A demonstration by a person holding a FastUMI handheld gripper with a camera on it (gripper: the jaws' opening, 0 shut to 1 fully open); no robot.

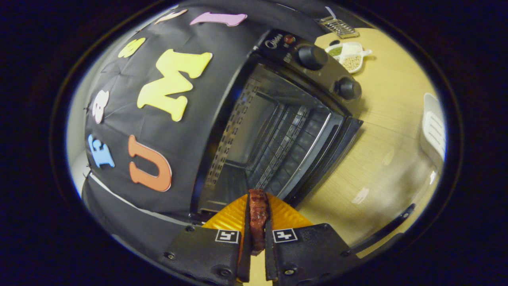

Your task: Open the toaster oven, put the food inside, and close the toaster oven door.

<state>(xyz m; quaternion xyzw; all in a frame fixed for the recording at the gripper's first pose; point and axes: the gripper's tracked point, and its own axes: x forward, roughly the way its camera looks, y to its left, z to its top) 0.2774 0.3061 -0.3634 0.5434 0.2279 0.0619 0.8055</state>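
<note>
A black toaster oven (pixel 301 75) stands on the wooden table (pixel 381 131), and the view is tilted. Its door (pixel 317 159) is folded down and open, so the dark cavity with a wire rack (pixel 278 147) shows. My gripper (pixel 258 222) is shut on a thin, reddish-brown piece of food (pixel 258 218), like a slice of meat, held upright between both fingers. The food's tip sits just before the oven's opening. An orange ridged plate (pixel 230 216) lies right beneath the fingers.
Two black knobs (pixel 311 57) sit on the oven's control panel. Beyond the oven a white divided dish (pixel 349 55) holds beans, with a metal grater (pixel 337 26) behind it. A white object (pixel 432 127) lies out on the table to the oven's side.
</note>
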